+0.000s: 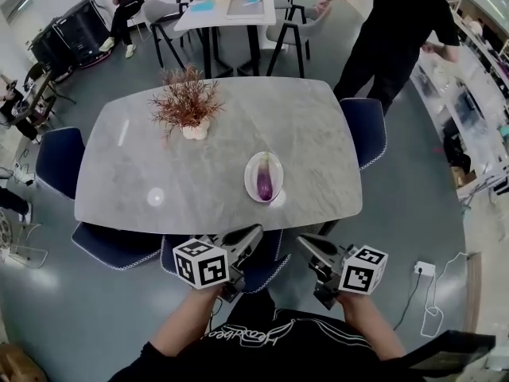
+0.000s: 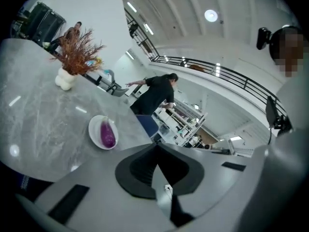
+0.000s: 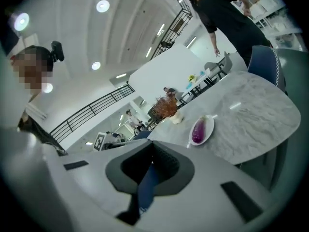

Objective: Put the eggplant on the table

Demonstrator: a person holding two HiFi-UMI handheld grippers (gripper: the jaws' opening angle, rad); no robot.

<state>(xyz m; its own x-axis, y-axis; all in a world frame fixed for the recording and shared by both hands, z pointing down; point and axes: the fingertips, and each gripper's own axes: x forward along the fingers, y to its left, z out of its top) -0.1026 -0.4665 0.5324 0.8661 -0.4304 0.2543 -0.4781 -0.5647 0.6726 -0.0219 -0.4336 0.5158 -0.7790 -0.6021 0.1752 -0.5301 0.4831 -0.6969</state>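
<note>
Eggplant, purple and lengthwise, lies in a small white plate, and that is all the plate holds. The plate sits on the grey marbled table close to the near edge, a little right of the middle. Further across the table, well apart from the plate, a dried plant stands upright in a white vase. Blue chairs ring the table, one at each end and others tucked under the near edge, right below my hands. My left gripper and right gripper hang off the table, just short of that edge, both pointing toward the plate. The table's rim and the tucked-in chairs are between me and the eggplant. In the left gripper view its jaws are clenched together with nothing in them, and the same goes for the right gripper view. Beyond the far right corner a person in black leans toward a smaller table.
</note>
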